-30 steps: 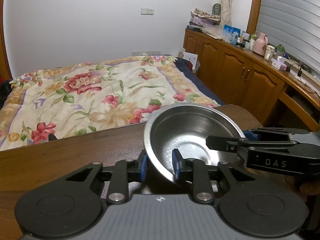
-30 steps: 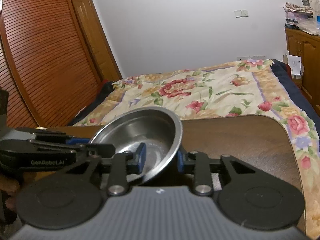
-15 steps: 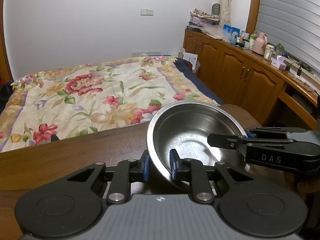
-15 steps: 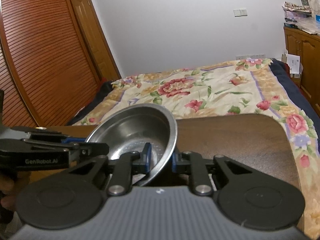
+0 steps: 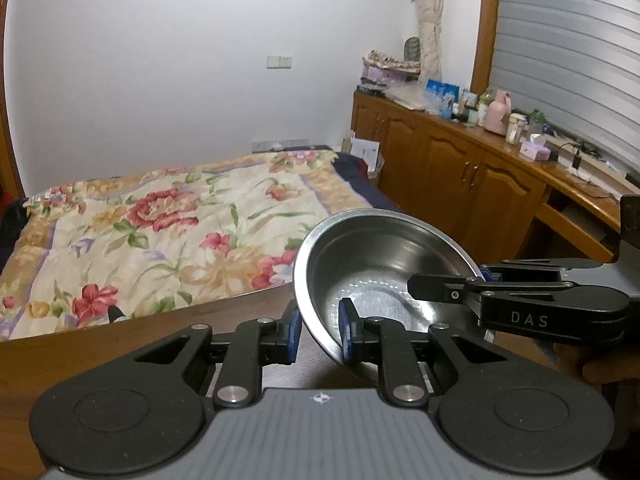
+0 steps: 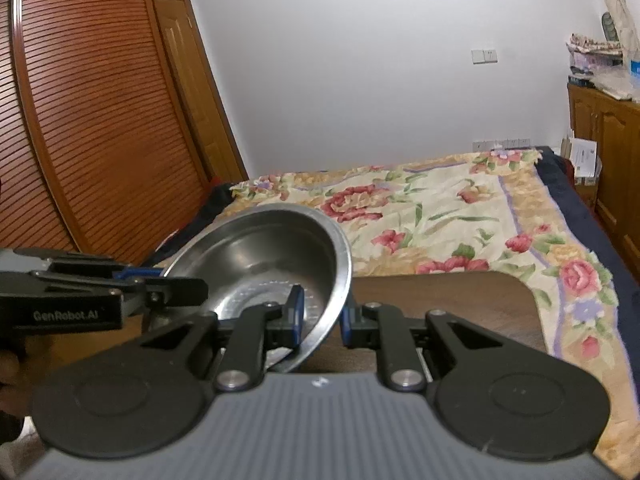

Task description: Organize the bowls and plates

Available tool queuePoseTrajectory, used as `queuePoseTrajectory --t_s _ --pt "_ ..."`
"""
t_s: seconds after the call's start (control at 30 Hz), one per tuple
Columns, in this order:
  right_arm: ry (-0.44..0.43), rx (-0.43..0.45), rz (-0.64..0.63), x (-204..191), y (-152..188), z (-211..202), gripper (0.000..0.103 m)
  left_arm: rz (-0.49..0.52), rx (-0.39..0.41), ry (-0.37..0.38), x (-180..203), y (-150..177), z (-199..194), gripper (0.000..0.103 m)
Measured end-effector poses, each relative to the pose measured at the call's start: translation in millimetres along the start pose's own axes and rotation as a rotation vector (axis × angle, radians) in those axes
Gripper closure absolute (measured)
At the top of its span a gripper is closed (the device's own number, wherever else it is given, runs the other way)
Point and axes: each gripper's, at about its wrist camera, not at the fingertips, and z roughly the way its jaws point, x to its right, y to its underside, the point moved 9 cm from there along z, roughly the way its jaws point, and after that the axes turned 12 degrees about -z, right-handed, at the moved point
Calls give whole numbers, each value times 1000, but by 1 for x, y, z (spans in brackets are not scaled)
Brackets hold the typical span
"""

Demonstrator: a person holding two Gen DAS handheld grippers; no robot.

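Two grippers grasp one steel bowl [image 5: 384, 272] between them, each clamped on an opposite side of its rim. In the left wrist view, the left gripper [image 5: 318, 334] sits at lower centre of the frame with its blue-padded fingers closed on the near-left wall of the bowl, one pad outside and one inside. The right gripper [image 5: 486, 276] enters from the right edge of that frame, its body marked "DAS", and reaches over the bowl's right rim. In the right wrist view the arrangement mirrors: the right gripper [image 6: 320, 312] pinches the bowl's [image 6: 272, 256] right rim at lower centre, while the left gripper [image 6: 140, 276], marked "GenRobot.AI", comes in from the left edge and bites the left rim.

Bowl condition: round, shallow, brushed metal, interior dull grey with bright reflections and a ring of dotted glints near the base. It holds nothing. It is tilted, the open side turned up and toward each camera; whether its underside touches the surface below cannot be determined.

Beneath the bowl lies a dark wooden table [image 6: 440, 300] with a rounded corner. Beyond the table stands a bed with a floral quilt [image 5: 180, 232]. Wooden cabinets [image 5: 460, 176] with cluttered tops run along the right of the left view; a louvred wardrobe [image 6: 80, 120] fills the upper left of the right view.
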Motion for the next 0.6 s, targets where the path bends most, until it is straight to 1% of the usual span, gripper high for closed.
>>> queuePoseTrajectory --t_s 0.33,0.6 --pt "42 40 -46 -6 -15 -38 83 25 51 41 26 -5 -41 81" --pt "60 61 -70 -17 -23 -60 84 49 86 57 39 -5 -75 81"
